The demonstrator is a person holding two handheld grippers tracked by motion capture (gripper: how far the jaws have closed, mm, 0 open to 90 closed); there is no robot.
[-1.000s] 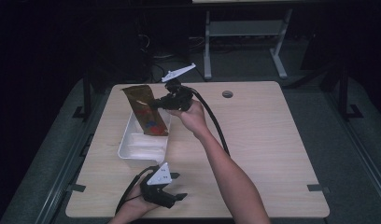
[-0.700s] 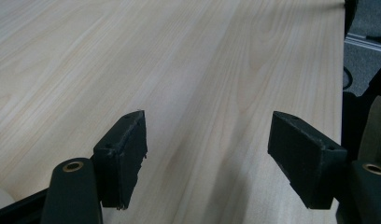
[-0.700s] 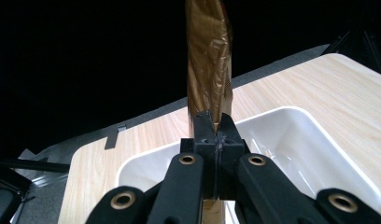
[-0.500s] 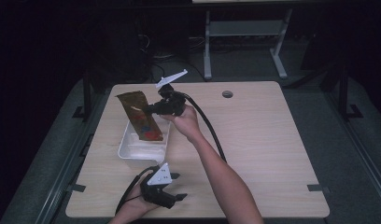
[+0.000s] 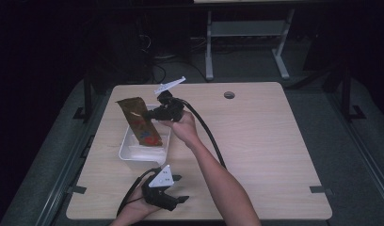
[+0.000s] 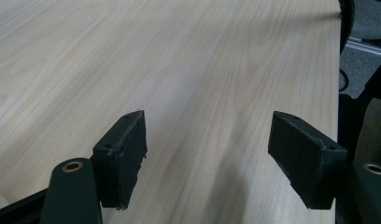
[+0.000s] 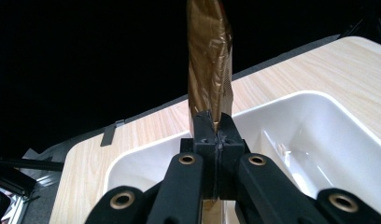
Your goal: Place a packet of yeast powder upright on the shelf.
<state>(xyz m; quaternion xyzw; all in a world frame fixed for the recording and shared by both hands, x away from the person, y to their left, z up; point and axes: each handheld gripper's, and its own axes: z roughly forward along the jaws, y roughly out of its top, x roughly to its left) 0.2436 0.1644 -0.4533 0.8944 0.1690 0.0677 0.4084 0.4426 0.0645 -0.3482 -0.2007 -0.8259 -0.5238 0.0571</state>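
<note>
Brown packet (image 5: 139, 121) over white tray (image 5: 129, 150)

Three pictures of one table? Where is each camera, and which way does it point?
High view: above the person's side, looking forward and down at the wooden table; both forearms show.
Left gripper view: on the left gripper, looking along open jaws over bare tabletop.
Right gripper view: on the right gripper, jaws shut on the brown foil packet over the white plastic tub.
High and right gripper views share packet and tub.
</note>
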